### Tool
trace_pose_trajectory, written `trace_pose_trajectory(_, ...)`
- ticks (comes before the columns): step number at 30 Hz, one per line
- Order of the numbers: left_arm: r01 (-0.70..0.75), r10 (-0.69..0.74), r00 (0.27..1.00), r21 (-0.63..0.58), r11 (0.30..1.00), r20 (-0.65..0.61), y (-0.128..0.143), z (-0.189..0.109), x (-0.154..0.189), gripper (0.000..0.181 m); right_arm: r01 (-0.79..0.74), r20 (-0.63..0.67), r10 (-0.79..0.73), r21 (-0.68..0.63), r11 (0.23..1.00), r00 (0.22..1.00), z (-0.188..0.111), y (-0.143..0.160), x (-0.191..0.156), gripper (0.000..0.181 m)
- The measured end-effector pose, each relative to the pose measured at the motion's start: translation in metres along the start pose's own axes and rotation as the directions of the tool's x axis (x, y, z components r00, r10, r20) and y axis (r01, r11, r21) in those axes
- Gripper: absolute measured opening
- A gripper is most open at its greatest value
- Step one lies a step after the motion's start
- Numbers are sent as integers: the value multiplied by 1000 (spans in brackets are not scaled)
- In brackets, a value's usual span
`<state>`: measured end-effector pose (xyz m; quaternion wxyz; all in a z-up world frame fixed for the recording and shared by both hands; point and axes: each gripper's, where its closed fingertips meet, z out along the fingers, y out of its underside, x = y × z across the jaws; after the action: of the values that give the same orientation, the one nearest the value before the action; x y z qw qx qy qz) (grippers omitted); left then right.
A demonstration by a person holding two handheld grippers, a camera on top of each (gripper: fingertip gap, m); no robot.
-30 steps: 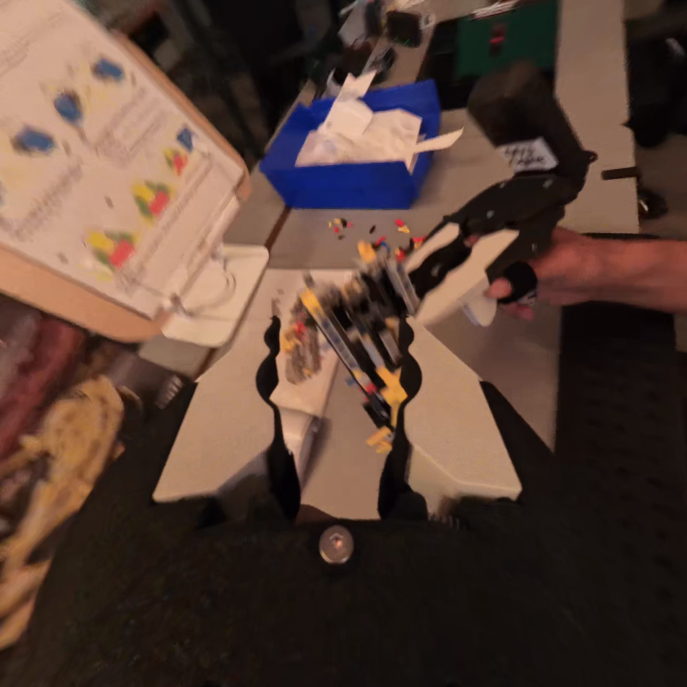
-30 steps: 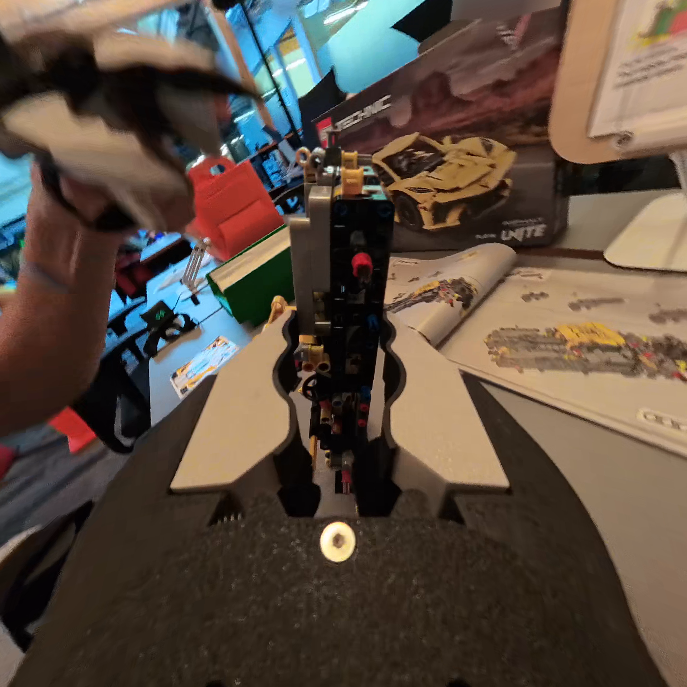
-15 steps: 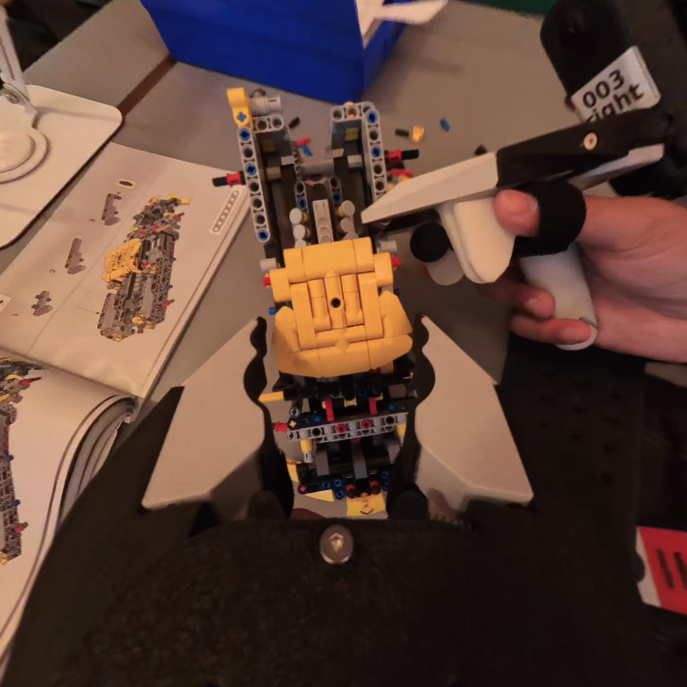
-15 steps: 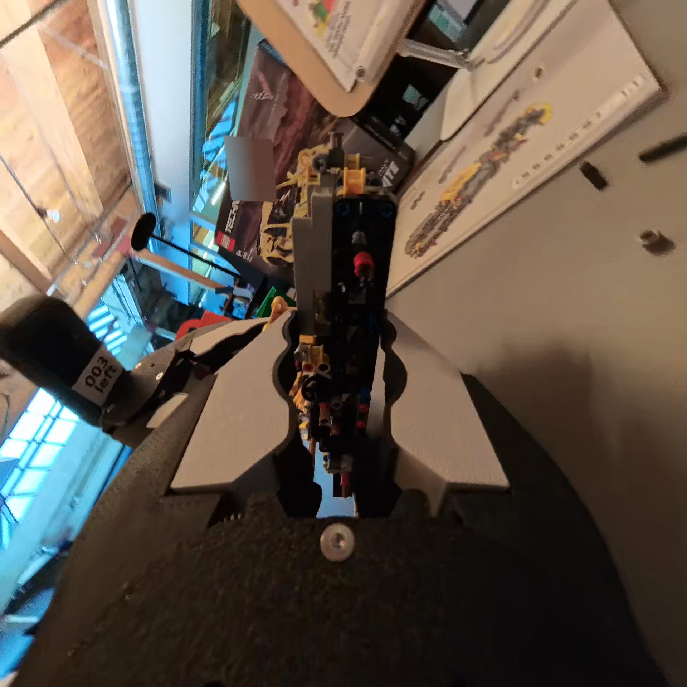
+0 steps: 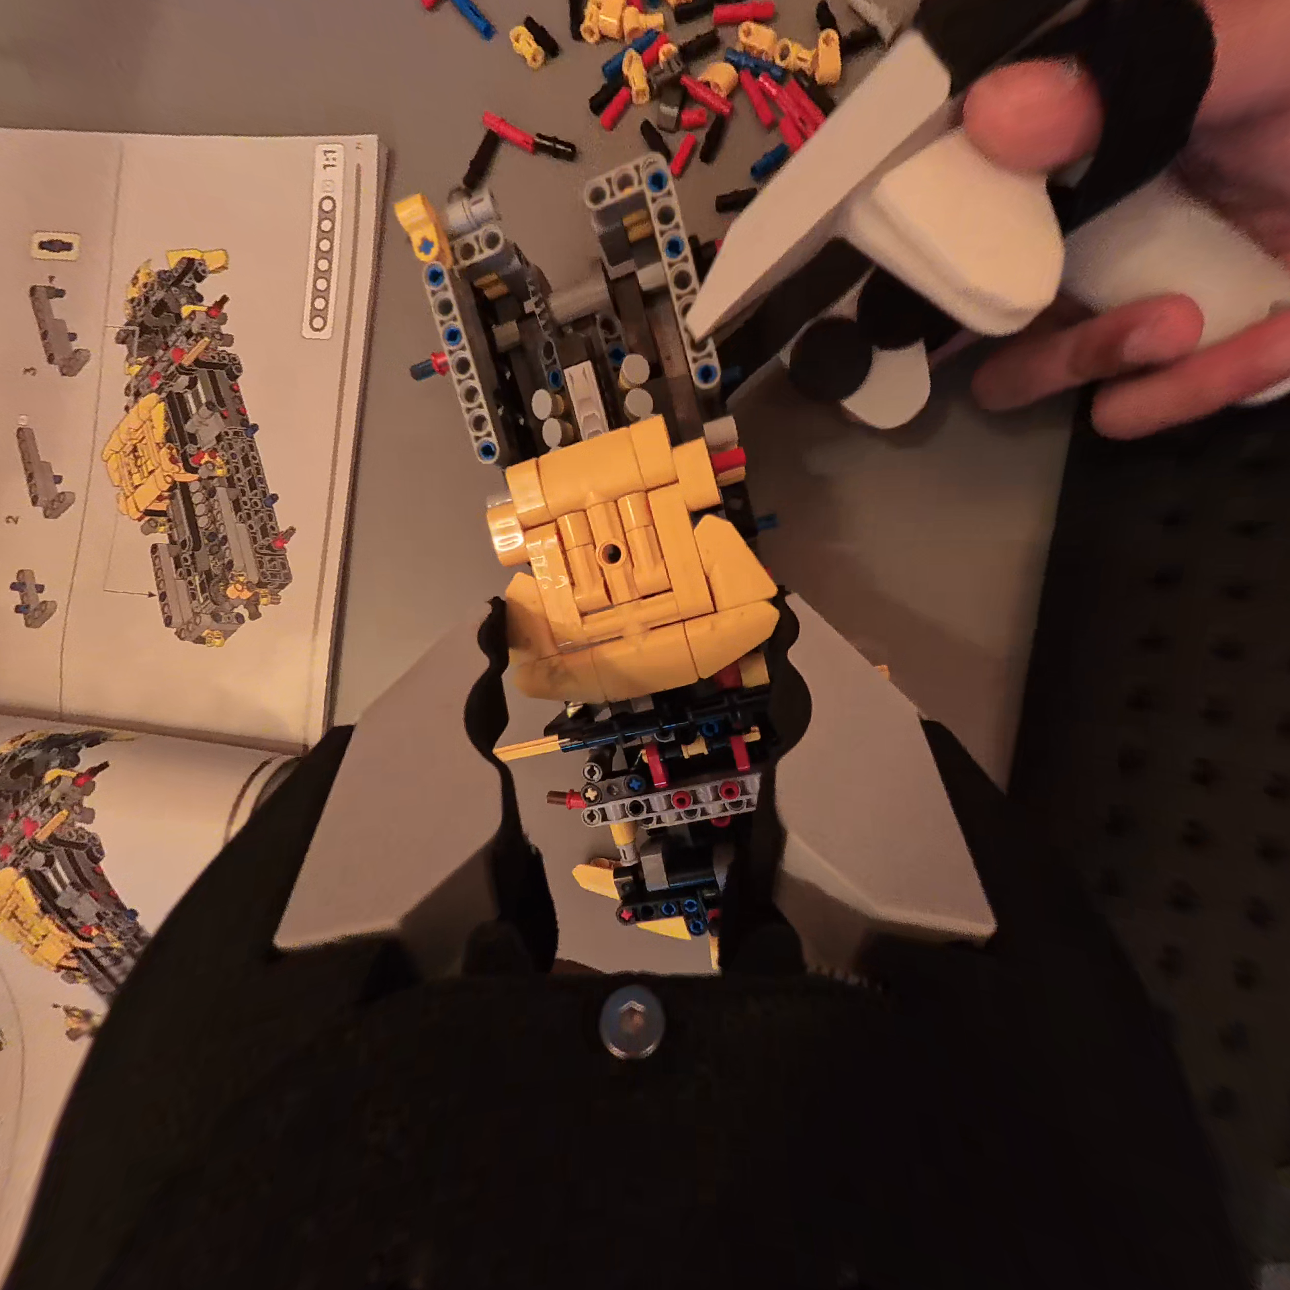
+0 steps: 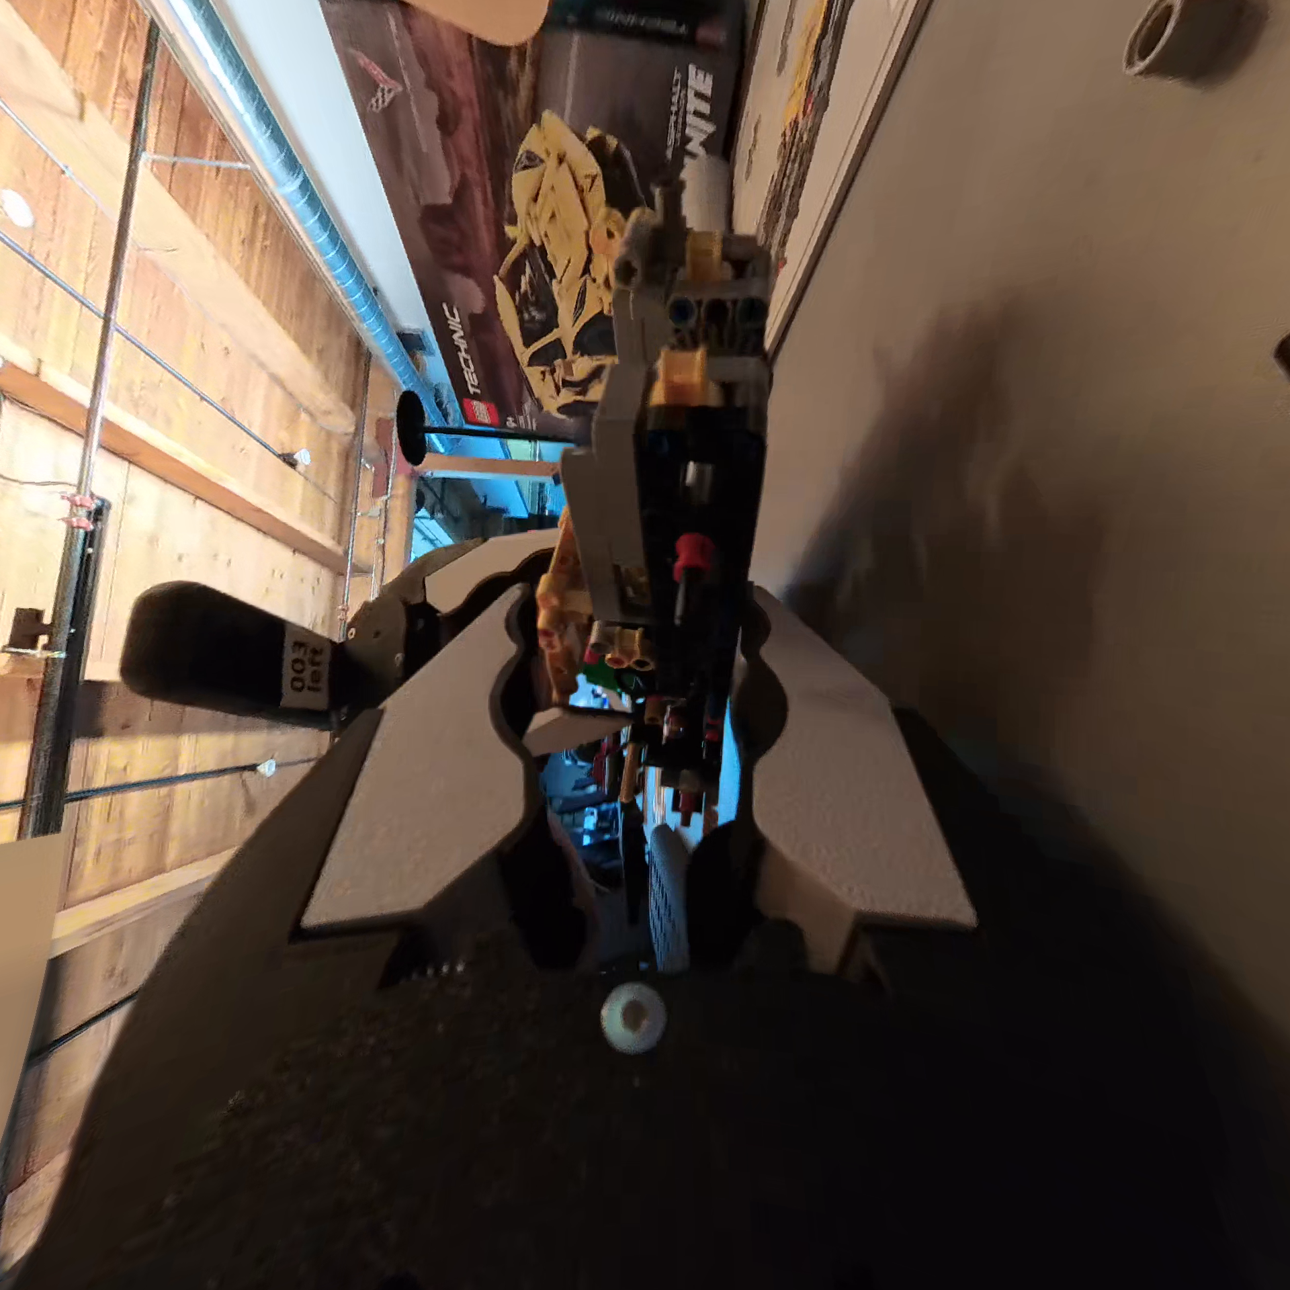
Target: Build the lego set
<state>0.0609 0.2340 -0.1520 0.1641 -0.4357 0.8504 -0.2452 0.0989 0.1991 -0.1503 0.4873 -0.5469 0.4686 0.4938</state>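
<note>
Your left gripper [image 5: 632, 705], fingers clamped on the car chassis [image 5: 614, 558], steadies it at frame centre. Your right gripper [image 6: 639, 698] pinches its side, sharing the load over the surface [image 5: 907, 523]

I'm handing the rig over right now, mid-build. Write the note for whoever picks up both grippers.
Left gripper: jaws closed around the near half of the half-built yellow, black and grey lego car chassis.
Right gripper: jaws closed on the chassis's far half, from its right side.
Loose red, blue, black and yellow pins lie on the grey table beyond the chassis. The open paper instruction booklet lies to its left.
Done: beam frame and yellow seat block assembled.
Left: no wheels or outer body fitted yet; many pins unused.
</note>
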Motion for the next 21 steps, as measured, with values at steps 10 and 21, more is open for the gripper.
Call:
trace_pose_trajectory(10,-138,133,990,-101,985,-55,10,-1,-4,75,68,-2,-69,-161,985,998,-52,27,-17,65)
trace_pose_trajectory(21,-299,285,953,-167,940,-98,24,10,-1,75,483,-62,-495,-148,863,867,-81,21,-23,51)
